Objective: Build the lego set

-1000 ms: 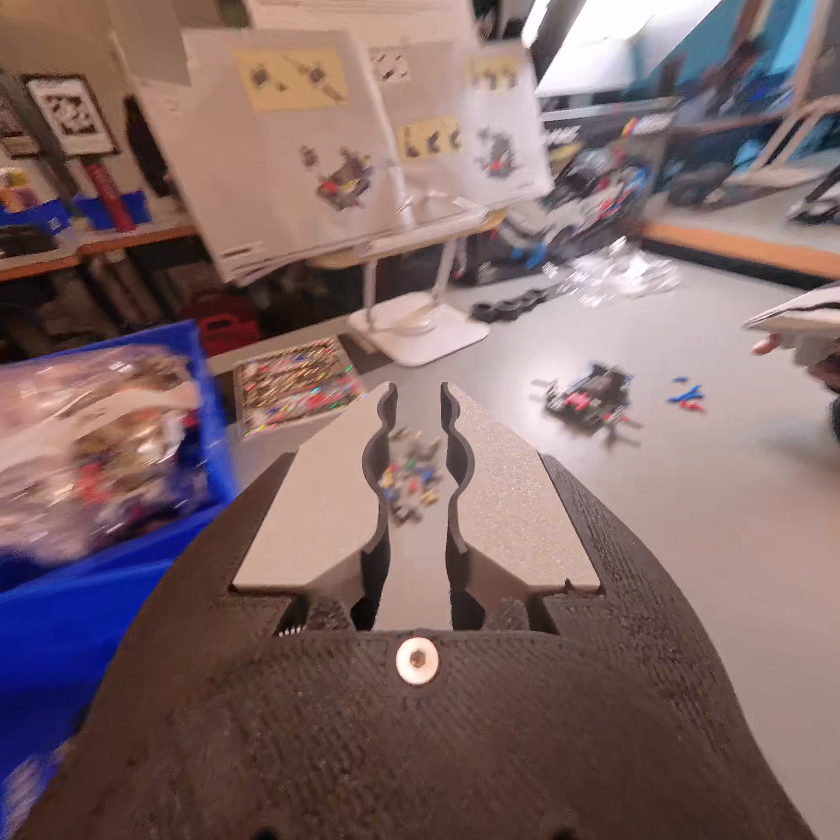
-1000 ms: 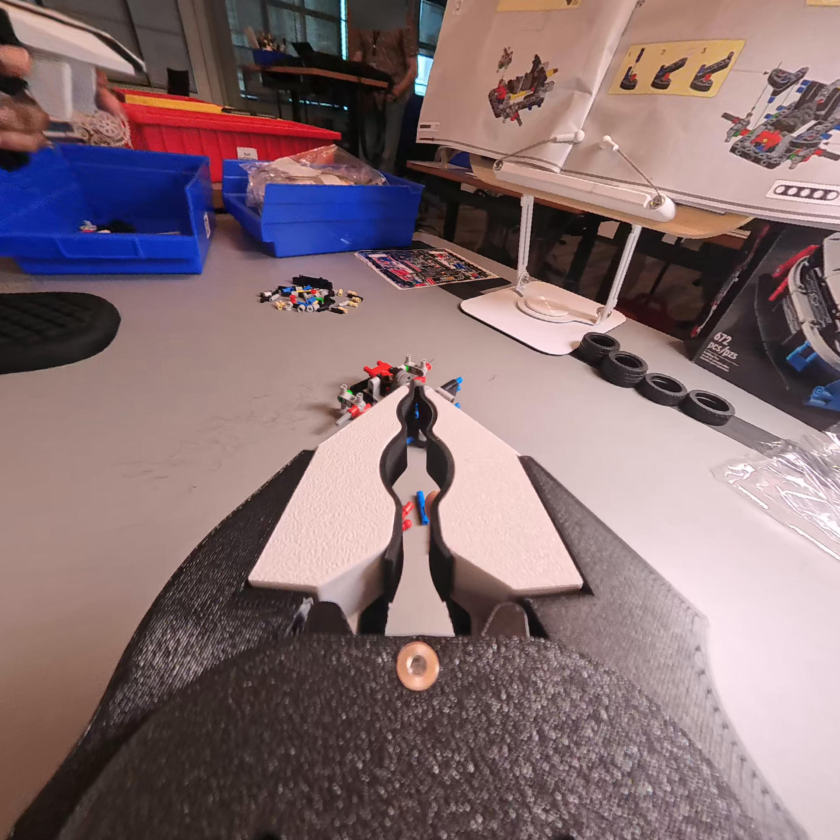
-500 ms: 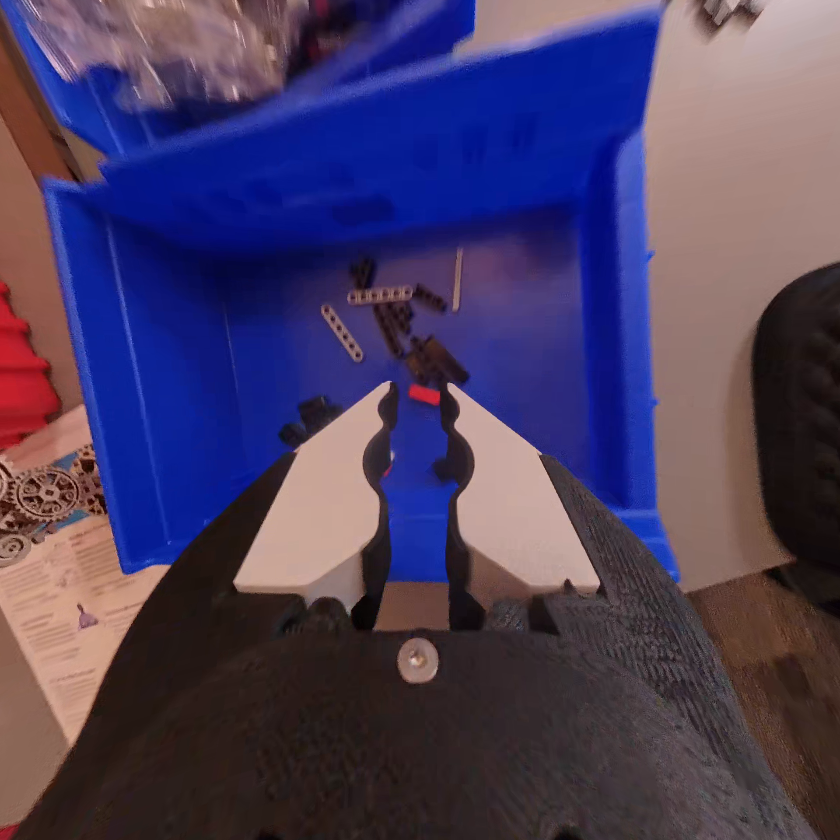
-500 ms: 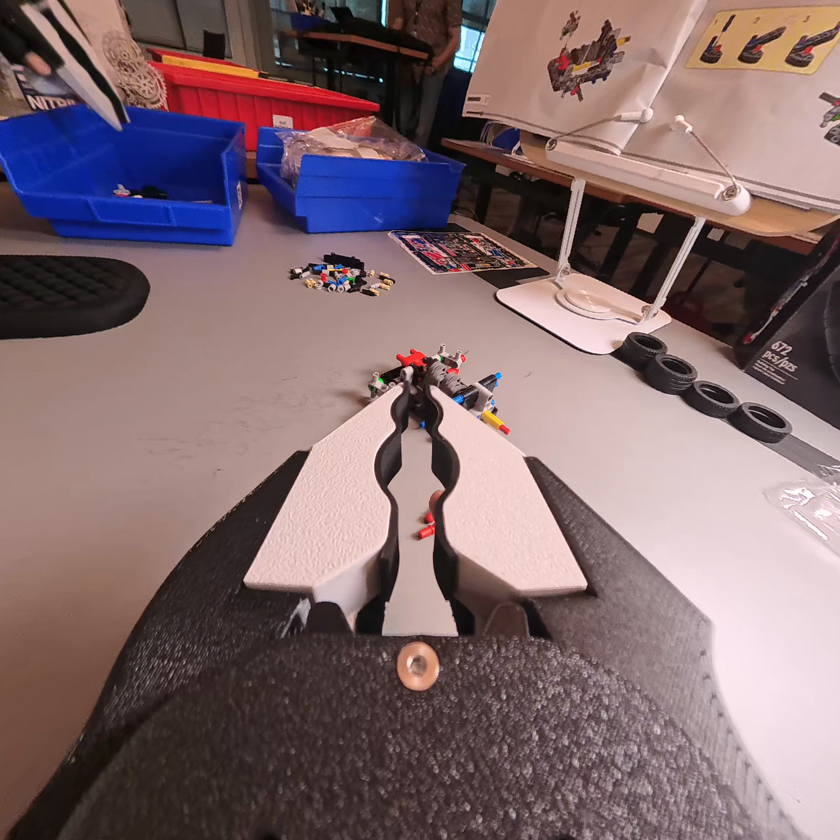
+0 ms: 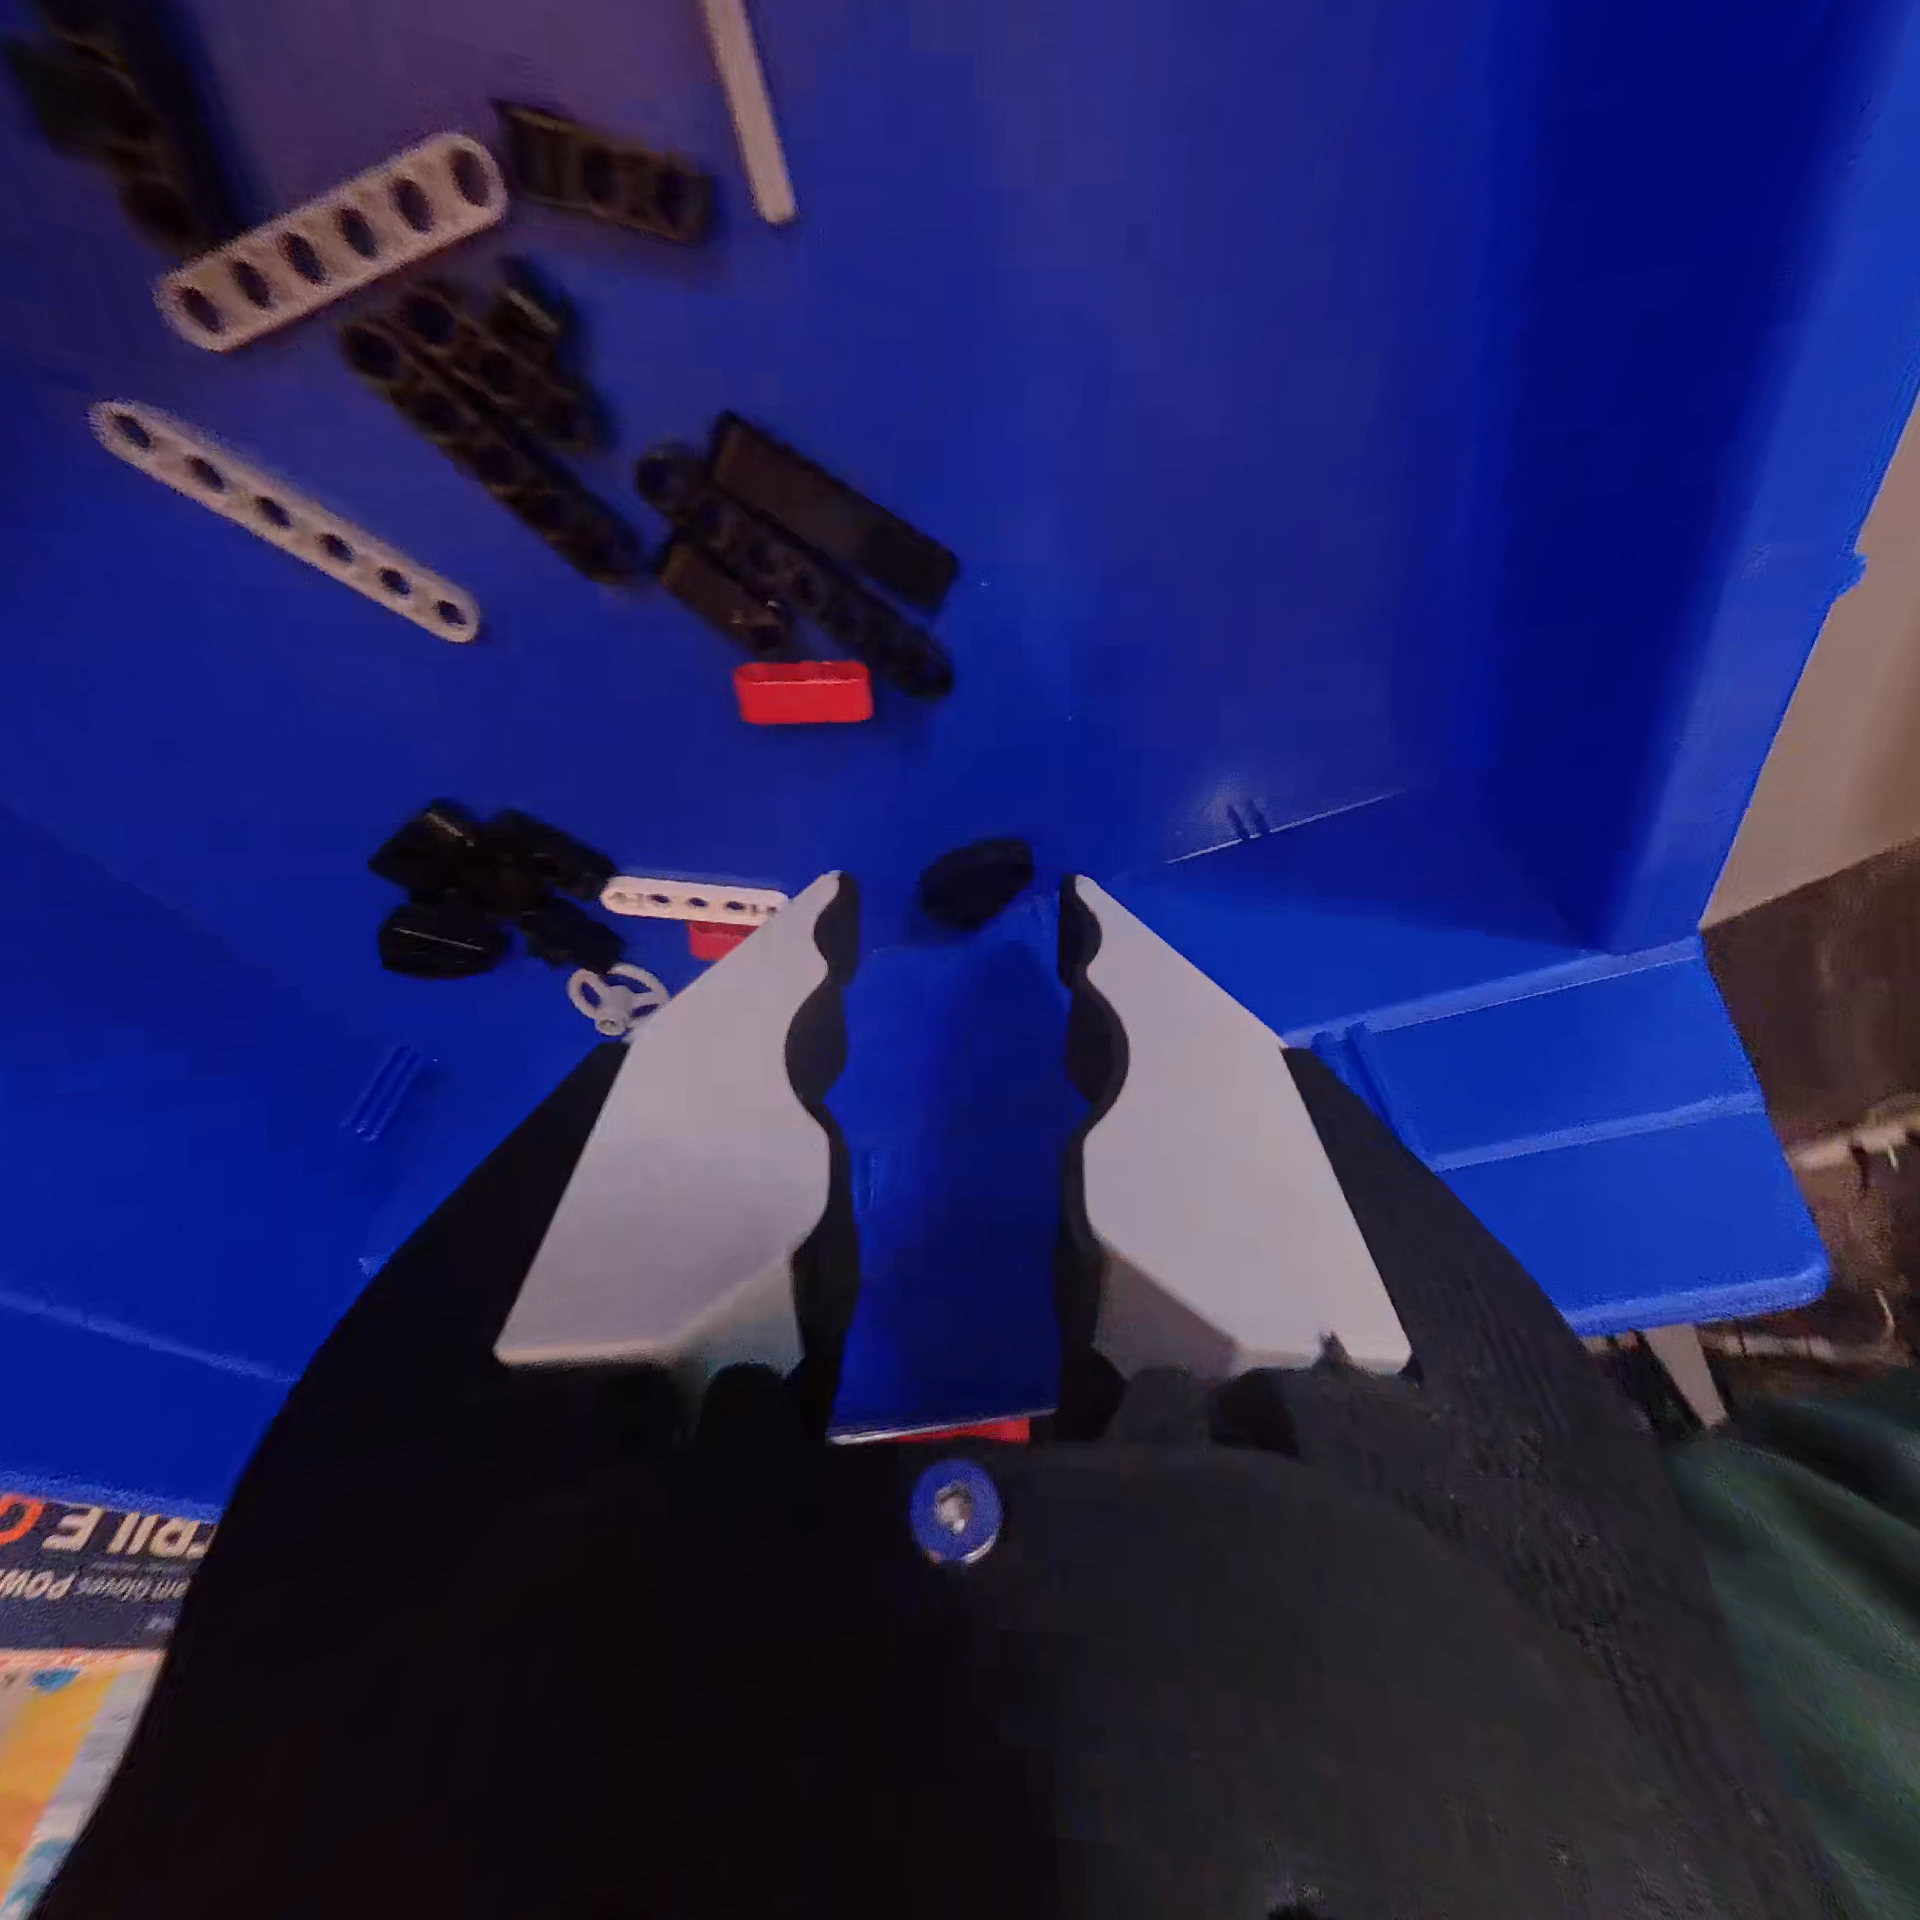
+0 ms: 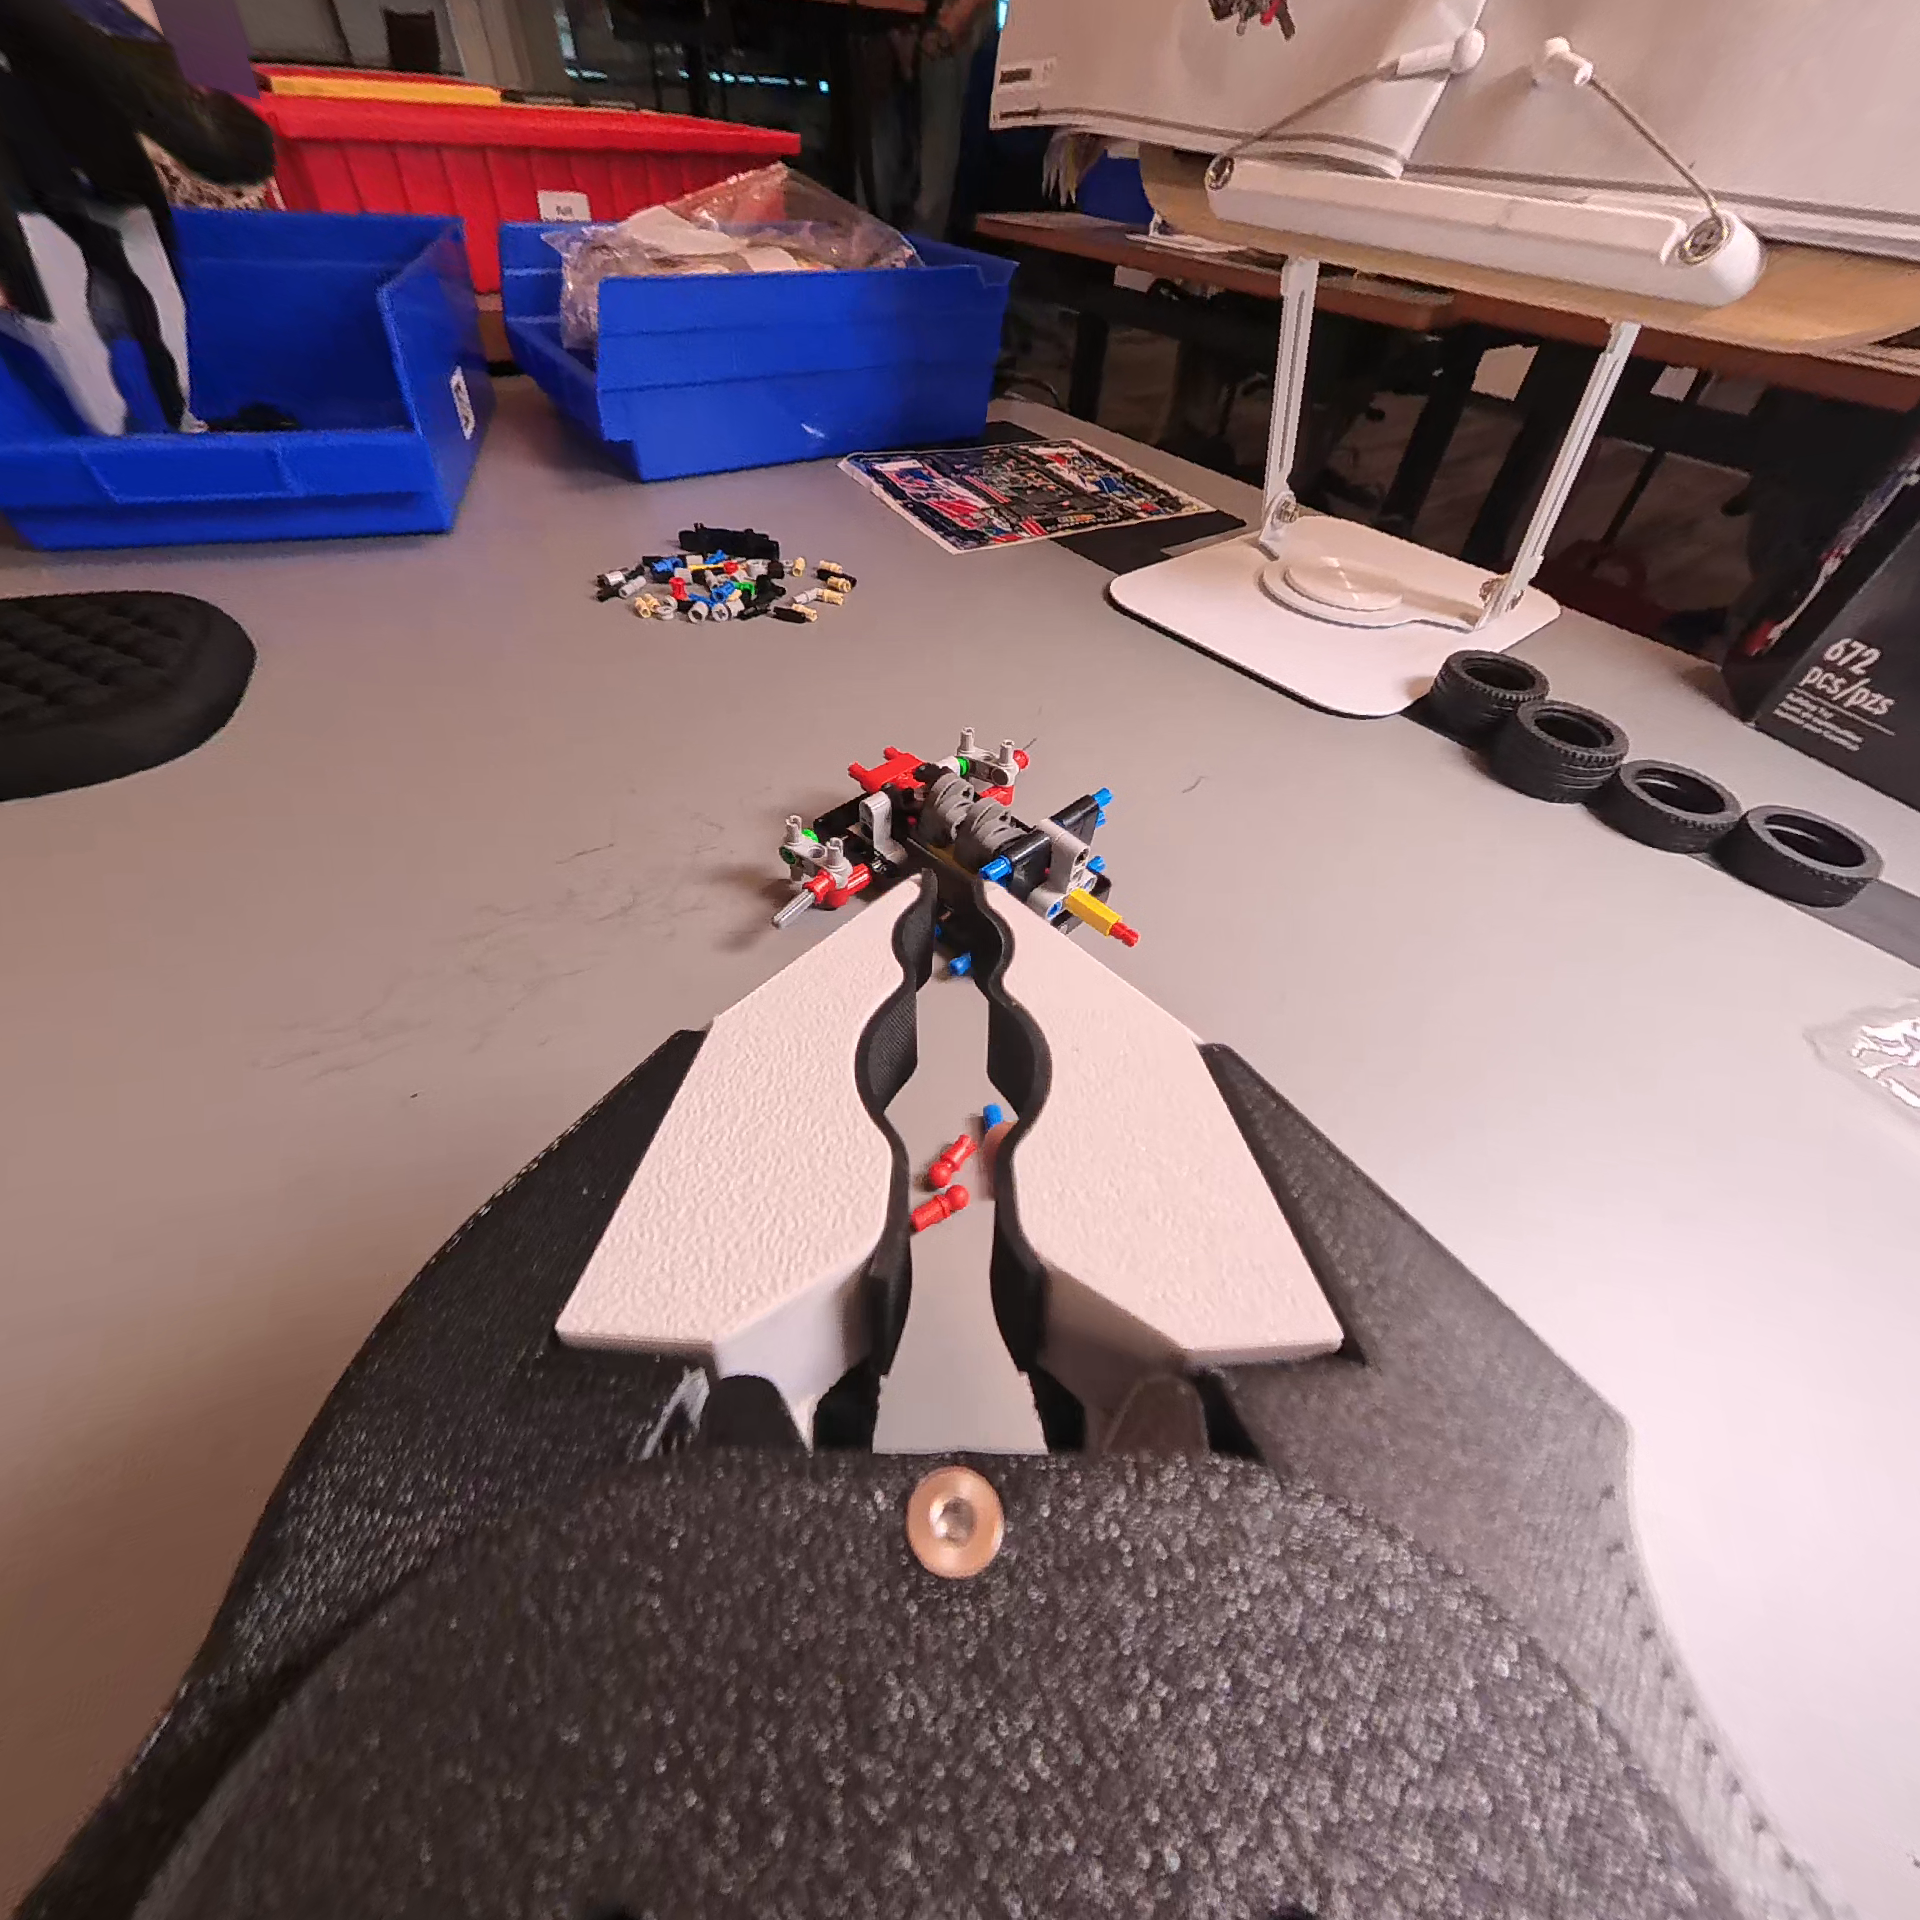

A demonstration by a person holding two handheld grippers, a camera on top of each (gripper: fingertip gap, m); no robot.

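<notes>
My left gripper (image 5: pixel 956 885) is open and empty, pointing down into a blue bin (image 5: pixel 1507 520). A small black piece (image 5: pixel 977 868) lies just beyond its tips. A red piece (image 5: pixel 802 691), grey beams (image 5: pixel 332 239) and black beams (image 5: pixel 488 416) lie on the bin floor. My right gripper (image 6: pixel 953 883) is open by a narrow gap and holds nothing. It hovers over the grey table, its tips just short of the partly built lego assembly (image 6: pixel 956 821). Loose red pins (image 6: pixel 945 1184) lie under it. The left gripper (image 6: pixel 94 260) also shows inside the blue bin (image 6: pixel 312 468).
A pile of small parts (image 6: pixel 727 587), a sticker sheet (image 6: pixel 1029 488), a second blue bin with bags (image 6: pixel 758 353), a red bin (image 6: pixel 520 156), a white manual stand (image 6: pixel 1330 613), several tyres (image 6: pixel 1662 800), a black box (image 6: pixel 1849 665) and a black mat (image 6: pixel 104 686) are around the table.
My left gripper swung from facing the table to down into the blue bin, then moved closer to its floor and opened wider. My right gripper drew back a little from the assembly.
</notes>
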